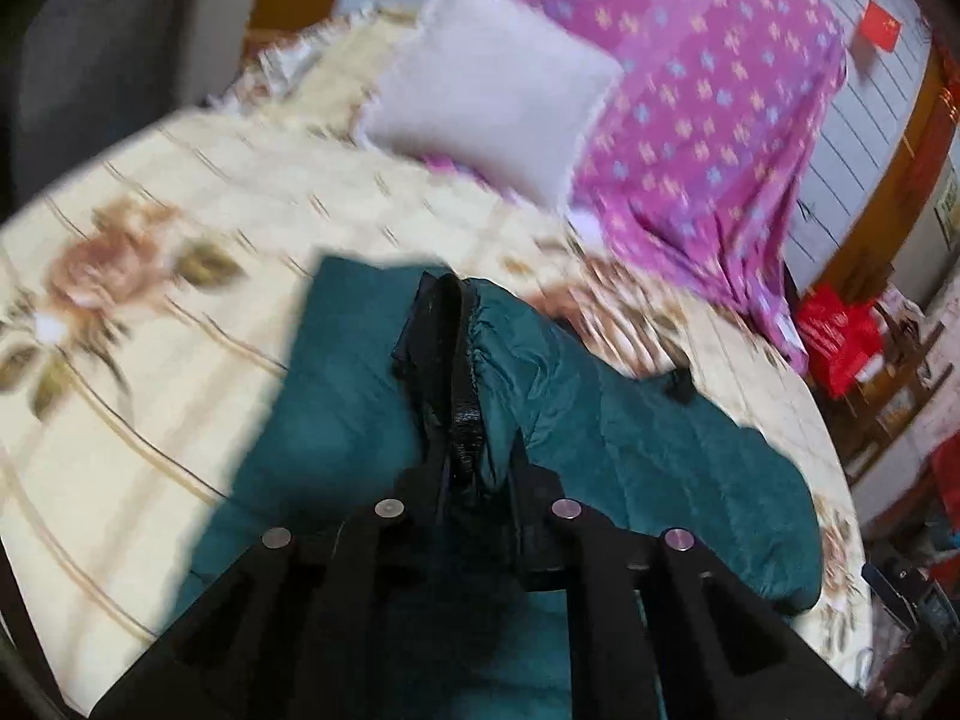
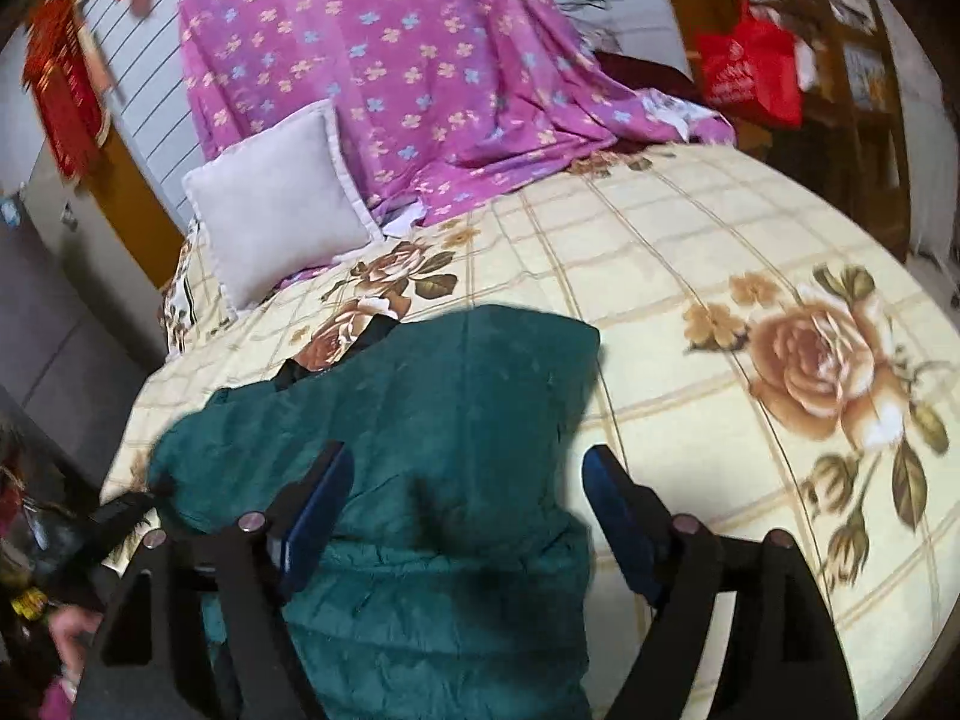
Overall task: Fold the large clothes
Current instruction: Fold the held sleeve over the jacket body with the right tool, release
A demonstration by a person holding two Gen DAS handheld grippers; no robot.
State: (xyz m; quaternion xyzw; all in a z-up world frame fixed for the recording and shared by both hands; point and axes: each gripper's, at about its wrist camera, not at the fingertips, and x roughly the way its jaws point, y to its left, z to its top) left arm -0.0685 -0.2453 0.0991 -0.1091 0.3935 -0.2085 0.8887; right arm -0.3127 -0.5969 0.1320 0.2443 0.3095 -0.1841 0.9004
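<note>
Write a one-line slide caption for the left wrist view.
Left tongs shut on a bunched fold of the green garment on the floral bedspread.

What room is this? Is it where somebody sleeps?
Most likely a bedroom. A big bed with a rose-patterned sheet fills the view, a white pillow leans at its head beside a purple flowered blanket, and a green garment lies on top for folding.

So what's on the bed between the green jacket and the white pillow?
Only bare flowered bedsheet, seen in the right wrist view: rose print lies between the green jacket and white pillow.
</note>
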